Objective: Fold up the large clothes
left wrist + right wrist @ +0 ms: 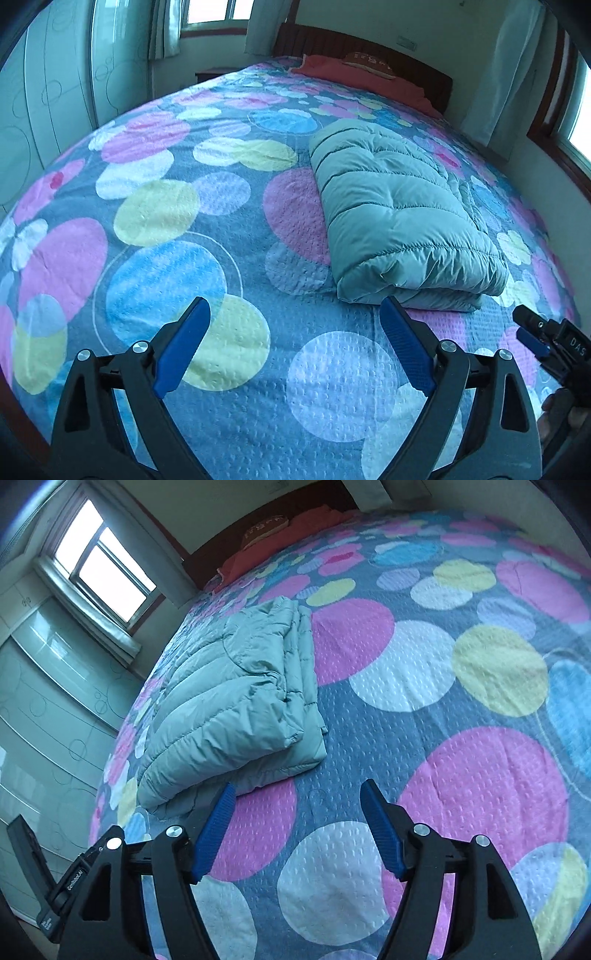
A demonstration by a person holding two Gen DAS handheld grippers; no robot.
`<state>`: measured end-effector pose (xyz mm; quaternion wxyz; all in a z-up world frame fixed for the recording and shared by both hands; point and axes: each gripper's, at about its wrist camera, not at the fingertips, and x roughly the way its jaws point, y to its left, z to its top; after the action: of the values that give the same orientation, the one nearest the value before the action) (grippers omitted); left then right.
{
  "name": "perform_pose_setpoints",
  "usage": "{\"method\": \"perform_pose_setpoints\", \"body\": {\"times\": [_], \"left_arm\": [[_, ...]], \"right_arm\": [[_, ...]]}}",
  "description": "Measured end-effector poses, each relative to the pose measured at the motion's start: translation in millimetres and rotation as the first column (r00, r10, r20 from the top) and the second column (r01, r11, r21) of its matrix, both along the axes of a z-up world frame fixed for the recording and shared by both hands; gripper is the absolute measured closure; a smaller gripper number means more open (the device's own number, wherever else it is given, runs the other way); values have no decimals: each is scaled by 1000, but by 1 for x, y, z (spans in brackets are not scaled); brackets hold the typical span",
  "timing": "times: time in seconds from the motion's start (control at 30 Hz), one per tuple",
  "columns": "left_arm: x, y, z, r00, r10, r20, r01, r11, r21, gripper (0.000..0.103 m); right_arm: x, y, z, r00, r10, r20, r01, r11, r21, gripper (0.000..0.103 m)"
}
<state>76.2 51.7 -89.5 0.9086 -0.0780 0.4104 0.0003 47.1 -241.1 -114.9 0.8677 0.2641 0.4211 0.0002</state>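
- Puffer jacket point(399, 210), pale green, lies folded on the circle-patterned bedspread point(207, 206), well short of the red pillows point(332, 68).
- Left gripper point(295, 347) hovers near the jacket, jaws spread, empty.
- Right gripper point(297, 830) likewise spread, empty.

Spotted bedspread point(207, 266), orange pillow point(332, 68), window point(107, 568)

Smooth, faintly sheeny quilted jacket point(399, 214) on dimpled, matt, perhaps cotton bedspread point(207, 229)
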Motion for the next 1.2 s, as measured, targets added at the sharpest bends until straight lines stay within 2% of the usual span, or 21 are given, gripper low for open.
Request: {"method": "perform_pose_setpoints", "body": {"times": [0.17,0.33,0.47,0.77,1.2], "left_arm": [[-10,-11,22,998,-15,58,11,997,72,8],[-19,-16,43,994,-7,113,-2,997,81,8],[-24,-19,55,991,3,131,-14,996,85,7],[-33,-26,67,988,-12,157,-2,996,87,7],[-35,-28,64,988,-16,152,1,996,94,7]], "right_arm": [[-4,22,30,999,7,48,1,986,-166,29],[-8,43,54,995,37,96,-7,956,-295,28],[-12,55,67,990,57,128,-8,935,-354,28],[-24,74,88,978,97,182,-15,913,-408,27],[-25,86,87,975,125,181,-41,913,-407,27]]}}
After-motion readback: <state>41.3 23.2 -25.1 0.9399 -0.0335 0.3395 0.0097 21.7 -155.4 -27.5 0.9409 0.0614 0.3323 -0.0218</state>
